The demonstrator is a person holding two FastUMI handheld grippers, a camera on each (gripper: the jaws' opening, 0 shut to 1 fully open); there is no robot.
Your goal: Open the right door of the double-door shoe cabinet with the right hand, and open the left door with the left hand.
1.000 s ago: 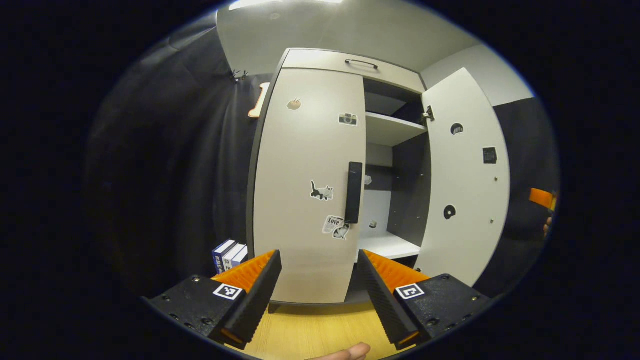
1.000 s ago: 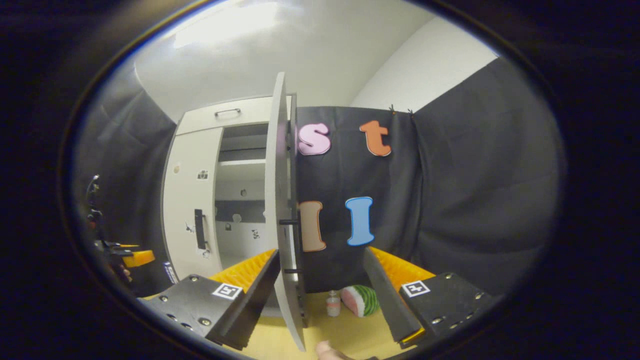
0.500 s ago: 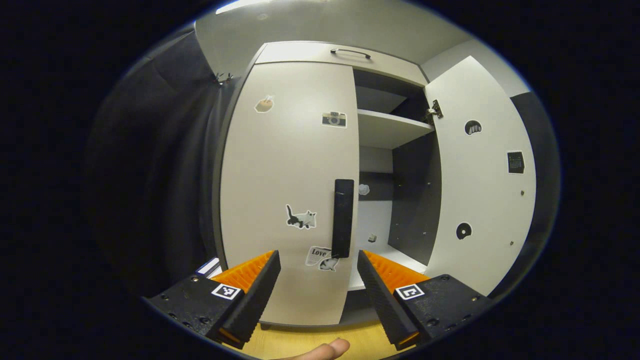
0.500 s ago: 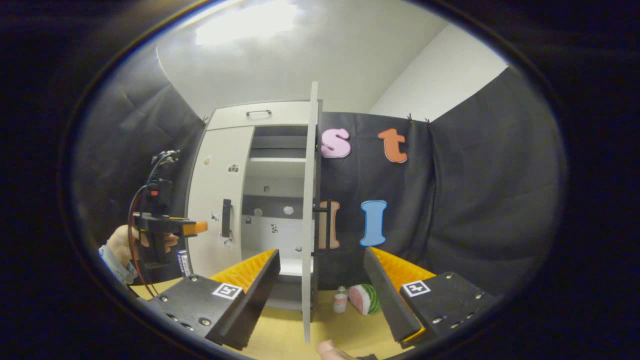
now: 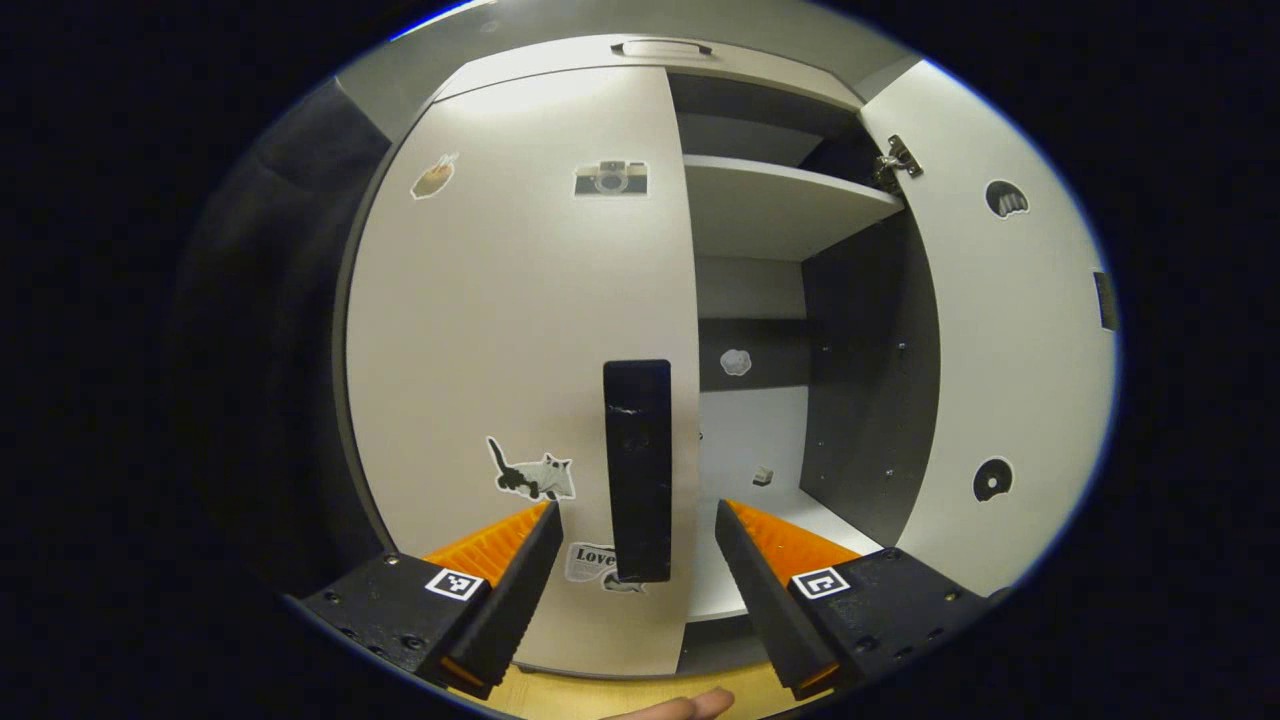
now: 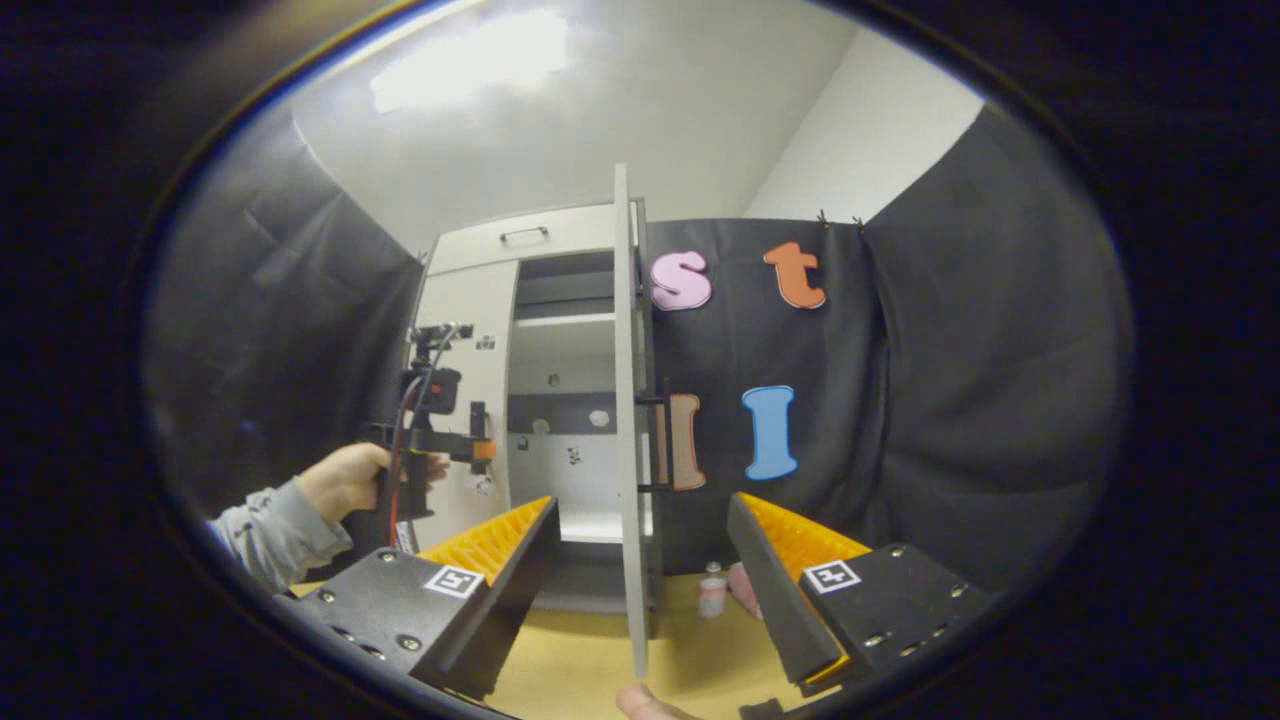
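Left gripper (image 5: 632,565) gapes wide around the handle (image 5: 638,470), seemingly untouched; right gripper (image 6: 642,570) open, empty, right door (image 6: 627,420) ajar.

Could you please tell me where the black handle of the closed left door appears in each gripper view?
Left gripper view: the black handle stands upright at lower centre, just beyond the open jaws of the left gripper.
Right gripper view: it is small, left of centre, beside the far-off left gripper.
Shared landmark: the open right door.
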